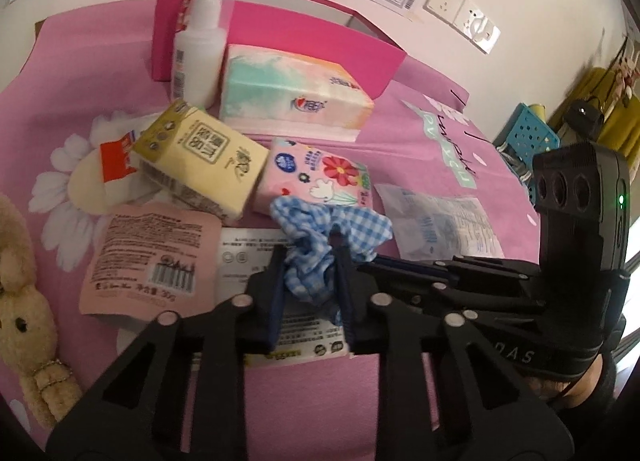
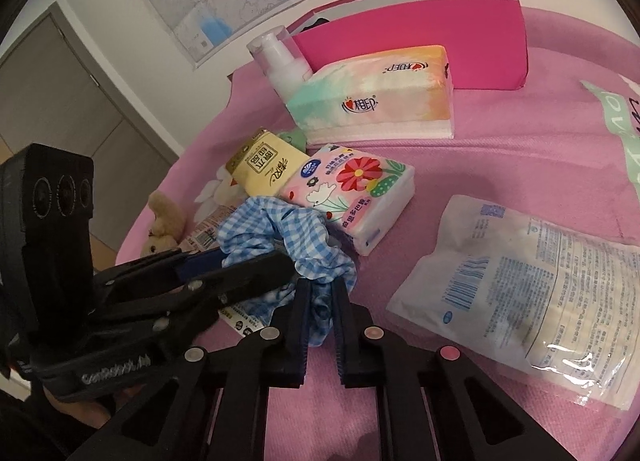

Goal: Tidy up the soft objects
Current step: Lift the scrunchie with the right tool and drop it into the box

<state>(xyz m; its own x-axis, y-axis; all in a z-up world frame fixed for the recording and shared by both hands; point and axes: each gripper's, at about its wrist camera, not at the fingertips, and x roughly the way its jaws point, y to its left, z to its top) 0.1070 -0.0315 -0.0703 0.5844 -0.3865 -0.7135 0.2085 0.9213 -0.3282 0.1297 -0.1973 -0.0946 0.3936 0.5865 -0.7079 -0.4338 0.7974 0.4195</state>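
Note:
A blue-and-white checked scrunchie (image 1: 320,237) lies on the pink cloth (image 1: 416,141), also in the right wrist view (image 2: 272,237). My left gripper (image 1: 310,257) is shut on one side of it. My right gripper (image 2: 320,289) is shut on its other side; its body shows at the right in the left wrist view (image 1: 460,281). Just beyond lie a floral tissue pack (image 1: 320,177), a yellow tissue pack (image 1: 204,157) and a pastel tissue pack (image 1: 292,93). A magenta box (image 1: 320,37) stands open at the back.
A white pump bottle (image 1: 200,45) stands by the box. Flat sachets (image 1: 148,257) lie under and left of the scrunchie, and a clear packet (image 2: 520,277) to the right. A plush rabbit (image 1: 28,321) lies at the left. A blue basket (image 1: 524,137) stands far right.

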